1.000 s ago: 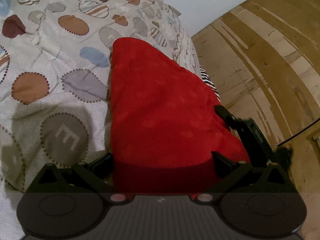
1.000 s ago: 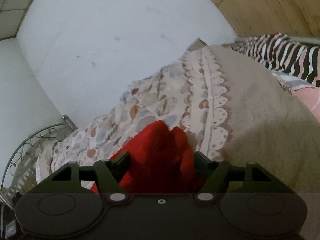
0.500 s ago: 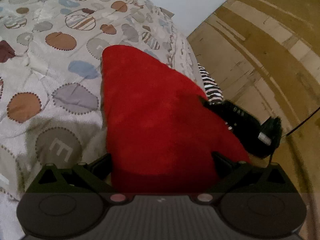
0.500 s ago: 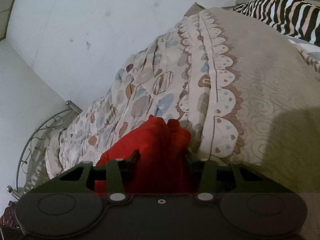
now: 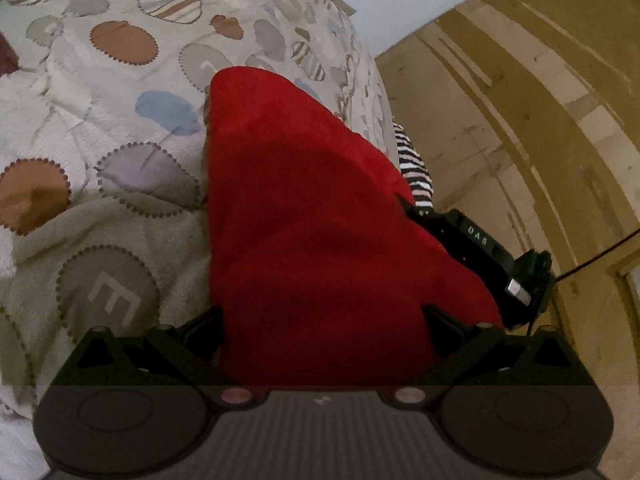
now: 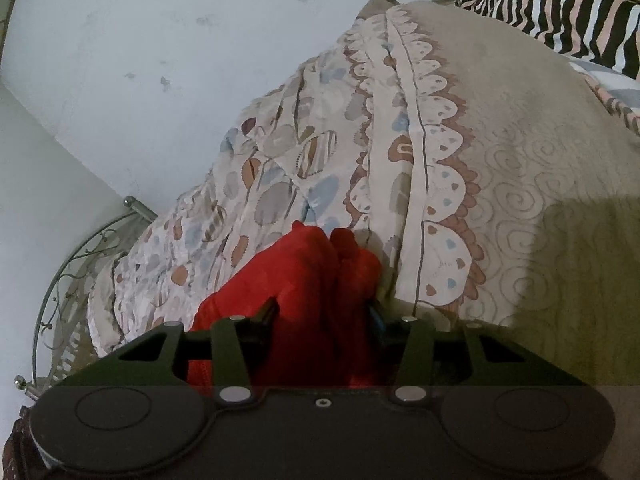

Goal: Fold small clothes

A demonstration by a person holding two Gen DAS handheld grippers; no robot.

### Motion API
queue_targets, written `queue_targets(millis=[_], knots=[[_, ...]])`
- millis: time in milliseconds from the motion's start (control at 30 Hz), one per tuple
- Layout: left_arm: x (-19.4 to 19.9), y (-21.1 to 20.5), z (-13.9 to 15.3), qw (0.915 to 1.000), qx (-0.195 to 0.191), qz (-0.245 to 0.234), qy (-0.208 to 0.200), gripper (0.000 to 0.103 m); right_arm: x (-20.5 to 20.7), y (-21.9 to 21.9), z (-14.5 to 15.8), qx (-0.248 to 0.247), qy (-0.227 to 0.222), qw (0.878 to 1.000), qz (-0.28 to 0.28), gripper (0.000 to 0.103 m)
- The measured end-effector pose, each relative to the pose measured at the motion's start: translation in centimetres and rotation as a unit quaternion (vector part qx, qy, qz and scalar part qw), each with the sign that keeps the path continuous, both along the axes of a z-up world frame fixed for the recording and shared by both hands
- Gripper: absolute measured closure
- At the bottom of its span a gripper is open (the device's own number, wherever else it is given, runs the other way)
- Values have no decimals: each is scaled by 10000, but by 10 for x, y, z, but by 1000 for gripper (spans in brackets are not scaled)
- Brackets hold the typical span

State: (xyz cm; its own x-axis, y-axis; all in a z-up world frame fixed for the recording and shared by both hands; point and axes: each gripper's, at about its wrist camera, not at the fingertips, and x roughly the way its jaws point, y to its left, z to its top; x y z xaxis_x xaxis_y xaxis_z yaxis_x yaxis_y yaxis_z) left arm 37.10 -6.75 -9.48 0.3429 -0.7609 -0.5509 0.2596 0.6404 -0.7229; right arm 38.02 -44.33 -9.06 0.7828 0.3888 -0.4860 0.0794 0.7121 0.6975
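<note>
Since a second ago our right gripper [image 6: 320, 320] has narrowed around the bunched red garment [image 6: 308, 280], and now its jaws are easing apart again, pads still pressed against the cloth between them. Our left gripper [image 5: 320, 320] is as before: jaws set wide, the red garment [image 5: 304, 220] filling the gap, though we cannot tell whether its pads press it. Beyond both sets of jaws, the garment stretches over the patterned bedspread [image 5: 120, 120]. Right of our left jaws, the right gripper [image 5: 492, 256] has drawn nearer.
</note>
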Motion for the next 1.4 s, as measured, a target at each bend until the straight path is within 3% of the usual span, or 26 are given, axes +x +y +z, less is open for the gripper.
queue_targets(millis=[267, 467, 700, 800, 1100, 1300, 1400], knots=[[-2, -4, 3, 9999, 108, -63, -101, 0, -1, 13, 11, -449, 15, 9990, -32, 57], [-7, -5, 4, 9996, 156, -21, -232, 0, -1, 13, 10, -452, 29, 9990, -67, 57], [-6, 2, -2, 9999, -126, 4, -99, 0, 1, 11, 4, -305, 93, 9994, -95, 48], [-2, 4, -6, 9997, -233, -32, -10, 0, 0, 14, 7, -365, 81, 9993, -73, 54], [-18, 3, 23, 9967, 123, -210, -768, 27, -8, 33, 36, -750, -261, 9968, 75, 65], [-27, 11, 52, 9930, 278, -261, -1122, 35, -17, 58, 77, -870, -839, 9918, 425, 67], [-30, 21, 71, 9876, 540, -205, -1461, 35, -18, 74, 97, -948, -1127, 9871, 620, 68]])
